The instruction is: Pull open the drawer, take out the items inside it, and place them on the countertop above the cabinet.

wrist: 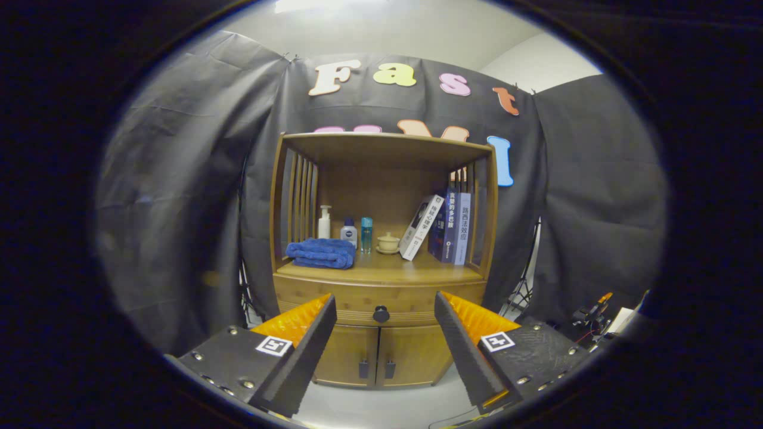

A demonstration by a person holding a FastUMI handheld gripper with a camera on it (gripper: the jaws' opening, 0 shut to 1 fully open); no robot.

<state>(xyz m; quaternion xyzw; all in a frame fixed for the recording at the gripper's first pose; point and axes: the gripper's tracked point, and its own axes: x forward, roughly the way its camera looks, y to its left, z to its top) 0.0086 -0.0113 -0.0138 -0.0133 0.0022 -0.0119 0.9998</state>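
Observation:
A wooden cabinet (381, 280) stands ahead of me against the booth wall. Its drawer (334, 301) is closed, with a round dark knob (381, 314) at its middle. My gripper (384, 307) is open, its two fingers spread wide. The knob sits between the fingertips in the view but well beyond them. The countertop (387, 271) above the drawer carries a folded blue towel (322, 252), a white pump bottle (324, 222), a small white bottle (349, 232), a teal bottle (366, 234), a lidded cup (388, 242) and some books (444, 226). What is inside the drawer is hidden.
Below the drawer are two cabinet doors (381, 354) with small dark handles. A slatted frame and a top shelf (381, 146) enclose the countertop. Tripod legs (524, 295) and cabled equipment (596, 316) stand right of the cabinet. Pale floor (387, 405) lies in front.

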